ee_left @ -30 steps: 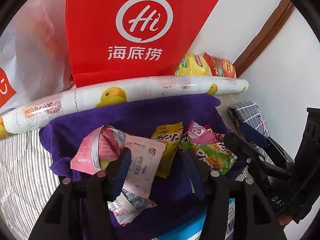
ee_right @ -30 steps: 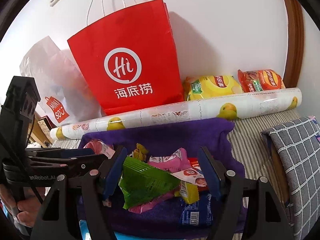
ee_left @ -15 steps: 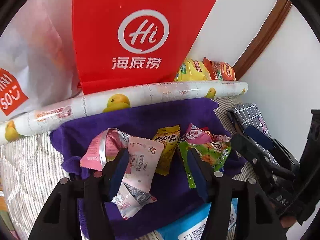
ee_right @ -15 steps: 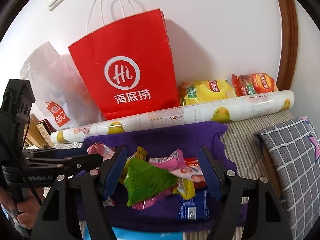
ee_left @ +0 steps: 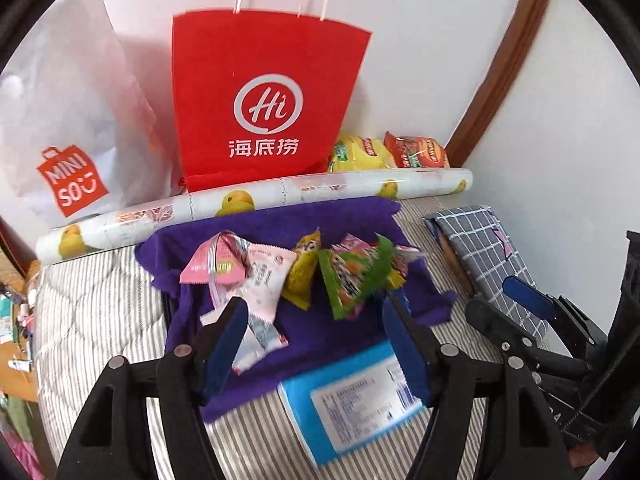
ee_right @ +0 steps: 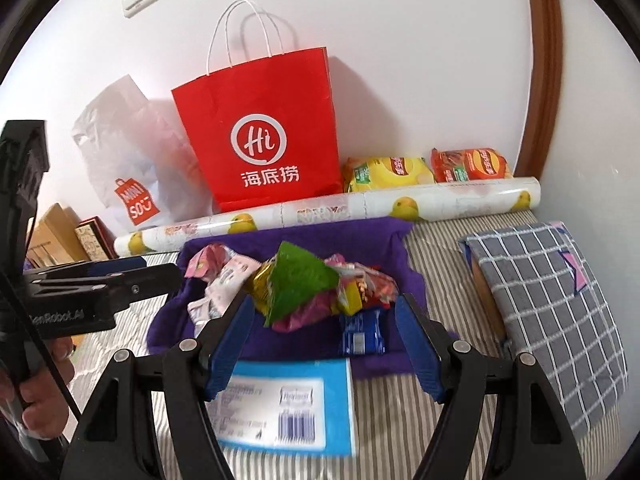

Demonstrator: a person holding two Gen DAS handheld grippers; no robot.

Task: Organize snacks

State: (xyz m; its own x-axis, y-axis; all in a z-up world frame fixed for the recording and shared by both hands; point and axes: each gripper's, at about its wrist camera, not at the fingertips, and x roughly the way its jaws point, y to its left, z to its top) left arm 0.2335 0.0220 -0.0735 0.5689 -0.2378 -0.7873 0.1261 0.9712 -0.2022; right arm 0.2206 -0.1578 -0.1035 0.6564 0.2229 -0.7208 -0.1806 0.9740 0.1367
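A heap of snack packets lies on a purple cloth (ee_left: 320, 332) (ee_right: 384, 248) spread on the striped bed. It holds a pink packet (ee_left: 256, 276), a yellow one (ee_left: 302, 276), a green one (ee_left: 356, 276) (ee_right: 300, 280) and a dark blue one (ee_right: 362, 332). My left gripper (ee_left: 314, 344) hovers above the cloth's near part; its jaws are opening and nothing is between the pads. My right gripper (ee_right: 324, 344) stands open just short of the heap, empty. Each gripper shows at the edge of the other's view.
A red paper bag (ee_left: 264, 100) (ee_right: 264, 140) and a white plastic bag (ee_left: 72, 120) lean on the wall behind a patterned roll (ee_left: 320, 188). Yellow (ee_right: 384, 168) and orange (ee_right: 468, 164) chip bags lie behind it. A light blue pack (ee_left: 352, 400) (ee_right: 288, 400) lies nearest; a plaid cushion (ee_right: 552, 300) is right.
Both grippers have drawn back and up from the heap, so the bags' tops and the light blue pack now show. The left jaws stand wider apart.
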